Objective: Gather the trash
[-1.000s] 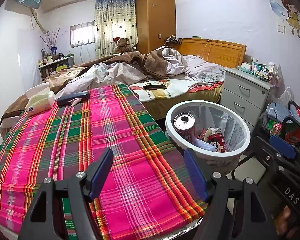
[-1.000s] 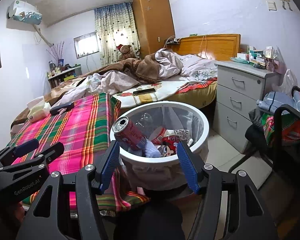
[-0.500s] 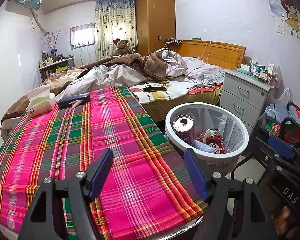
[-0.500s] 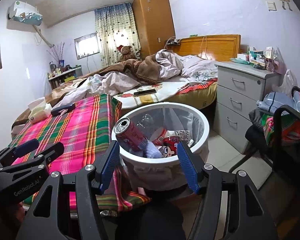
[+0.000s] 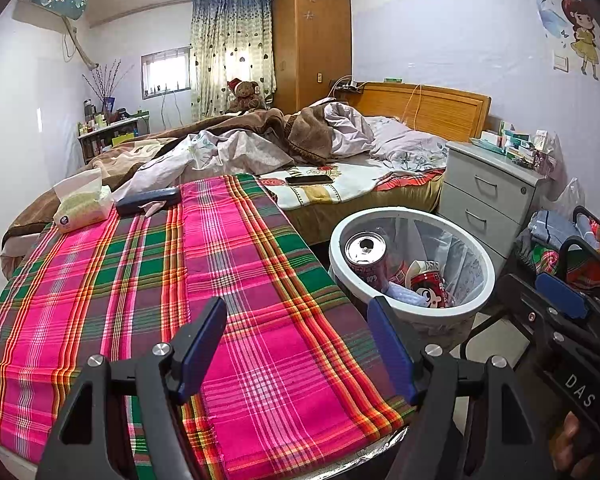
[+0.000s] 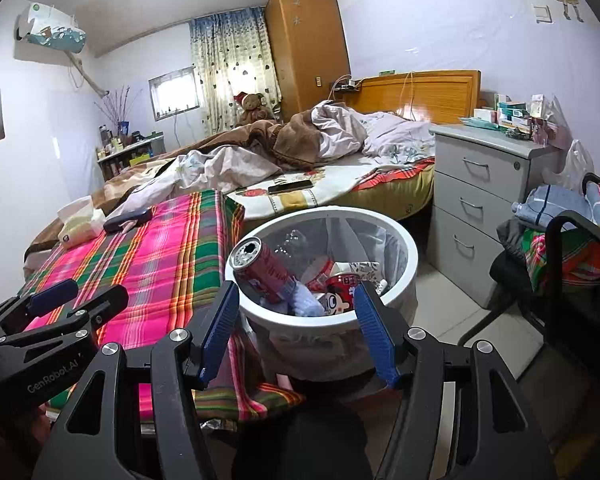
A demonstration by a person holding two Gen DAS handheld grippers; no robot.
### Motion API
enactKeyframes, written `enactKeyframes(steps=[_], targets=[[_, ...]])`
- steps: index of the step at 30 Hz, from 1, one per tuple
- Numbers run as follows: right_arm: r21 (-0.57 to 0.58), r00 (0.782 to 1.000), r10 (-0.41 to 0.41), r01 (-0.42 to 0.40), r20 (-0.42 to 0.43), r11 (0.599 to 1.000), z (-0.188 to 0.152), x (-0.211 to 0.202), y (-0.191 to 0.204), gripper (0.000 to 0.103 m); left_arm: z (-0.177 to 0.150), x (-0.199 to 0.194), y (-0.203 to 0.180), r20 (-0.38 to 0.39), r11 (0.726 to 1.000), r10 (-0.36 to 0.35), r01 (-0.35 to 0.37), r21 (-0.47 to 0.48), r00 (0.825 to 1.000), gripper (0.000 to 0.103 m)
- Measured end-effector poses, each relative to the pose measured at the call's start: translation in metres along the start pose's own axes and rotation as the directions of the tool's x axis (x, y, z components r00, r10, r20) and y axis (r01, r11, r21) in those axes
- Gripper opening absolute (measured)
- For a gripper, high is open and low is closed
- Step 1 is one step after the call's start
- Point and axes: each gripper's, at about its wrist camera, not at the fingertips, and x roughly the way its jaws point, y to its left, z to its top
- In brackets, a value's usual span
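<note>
Both tongs, left (image 5: pixel 296 344) and right (image 6: pixel 292 328), wide and empty. Trash in white bin (image 6: pixel 409 252) beside plaid bench (image 5: pixel 180 280): red can (image 6: pixel 270 274) probably light, thin-walled, slippery; best gripped across mid-body.

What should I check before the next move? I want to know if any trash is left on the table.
1. Left gripper empty and open: ok.
2. Right gripper empty and open: ok.
3. Bin beside the table, within view: ok.
4. Can inside the bin: ok, leaning on the rim.
5. Table free of trash: cannot tell; a tissue pack and a dark case remain at the far end.
</note>
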Motion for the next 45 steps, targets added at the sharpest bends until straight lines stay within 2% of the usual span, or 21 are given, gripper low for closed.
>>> enactKeyframes(steps=[45], targets=[[0.003,1.0,-0.001,0.001,-0.001,1.0,0.0009,-0.0019,0.0012,0.061,0.0032,-0.0077,-0.0036,0.004,1.0,0.008,-0.008,-0.006,1.0,0.075]])
